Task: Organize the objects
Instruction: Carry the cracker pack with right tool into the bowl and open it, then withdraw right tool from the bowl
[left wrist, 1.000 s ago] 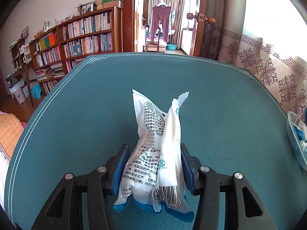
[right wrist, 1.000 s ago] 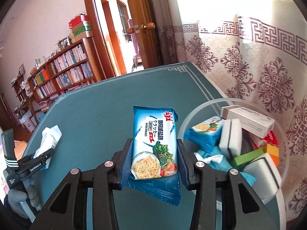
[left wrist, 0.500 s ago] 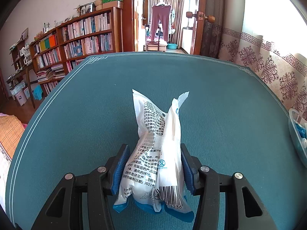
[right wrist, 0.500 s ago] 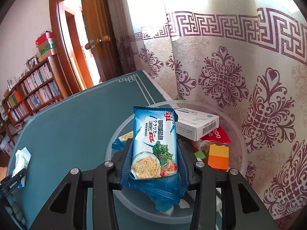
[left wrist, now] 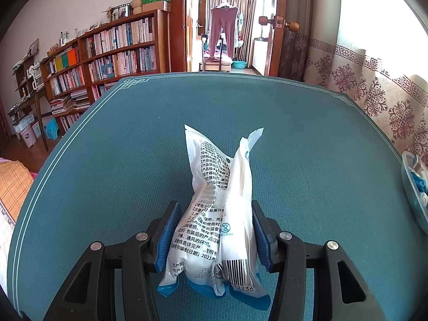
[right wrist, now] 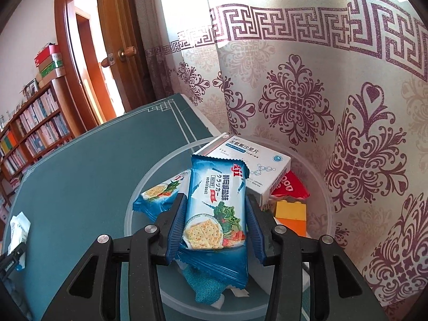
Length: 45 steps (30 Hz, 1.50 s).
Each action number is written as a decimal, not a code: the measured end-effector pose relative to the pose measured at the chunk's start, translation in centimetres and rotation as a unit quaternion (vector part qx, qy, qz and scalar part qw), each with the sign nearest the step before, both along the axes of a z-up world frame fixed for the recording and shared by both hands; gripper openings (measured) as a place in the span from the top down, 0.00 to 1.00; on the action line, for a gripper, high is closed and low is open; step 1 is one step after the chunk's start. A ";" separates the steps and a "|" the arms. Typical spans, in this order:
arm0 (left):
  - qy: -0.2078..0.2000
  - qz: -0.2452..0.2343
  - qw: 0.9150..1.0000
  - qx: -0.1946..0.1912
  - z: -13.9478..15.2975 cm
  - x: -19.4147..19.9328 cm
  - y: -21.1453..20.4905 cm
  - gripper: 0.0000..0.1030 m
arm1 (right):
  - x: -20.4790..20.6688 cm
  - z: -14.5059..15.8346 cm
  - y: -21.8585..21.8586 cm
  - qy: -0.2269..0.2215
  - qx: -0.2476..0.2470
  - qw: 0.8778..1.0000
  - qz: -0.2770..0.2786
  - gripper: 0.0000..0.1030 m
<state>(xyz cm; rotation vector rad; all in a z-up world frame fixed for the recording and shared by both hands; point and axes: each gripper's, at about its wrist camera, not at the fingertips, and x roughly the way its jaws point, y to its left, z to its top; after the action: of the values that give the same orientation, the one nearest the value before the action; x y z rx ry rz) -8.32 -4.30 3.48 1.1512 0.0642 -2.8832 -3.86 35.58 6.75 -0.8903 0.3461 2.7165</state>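
My left gripper point(left wrist: 214, 230) is shut on a white plastic pouch point(left wrist: 219, 214) printed with black text and holds it low over the teal table point(left wrist: 133, 160). My right gripper point(right wrist: 215, 222) is shut on a blue cracker packet point(right wrist: 216, 208) and holds it over the clear round bin point(right wrist: 330, 208). The bin holds a second cracker packet point(right wrist: 157, 195), a white medicine box point(right wrist: 256, 165), a red packet point(right wrist: 291, 187), an orange and yellow block point(right wrist: 290, 214) and a teal cloth point(right wrist: 203, 286). The pouch also shows in the right wrist view point(right wrist: 17, 227).
The bin's rim point(left wrist: 412, 187) shows at the right edge of the left wrist view. A patterned curtain point(right wrist: 321, 93) hangs right behind the bin. A bookshelf point(left wrist: 107, 61) and an open wooden door point(left wrist: 278, 26) stand beyond the table's far edge.
My right gripper has carried the cracker packet to the right, from over the table to over the bin. The left gripper and its pouch have hardly moved.
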 end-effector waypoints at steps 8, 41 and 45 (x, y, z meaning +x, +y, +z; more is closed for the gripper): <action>-0.004 -0.004 1.000 0.002 0.1 -0.1 0.7 0.48 | 2.2 1.3 -0.2 0.026 0.019 0.999 0.004 0.53; 0.008 -0.200 0.980 0.015 3.7 2.4 15.7 0.45 | 10.7 -1.4 -1.0 0.017 0.050 0.993 0.103 0.53; -0.009 -0.180 0.983 0.014 2.7 2.6 14.3 0.36 | 11.1 -1.6 -1.0 0.021 0.047 0.992 0.112 0.53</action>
<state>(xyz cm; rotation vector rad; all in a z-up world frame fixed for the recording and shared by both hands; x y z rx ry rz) -5.75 10.05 6.15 1.3167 -0.1188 -3.1882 7.19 34.58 5.12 -0.8957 0.1318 2.9323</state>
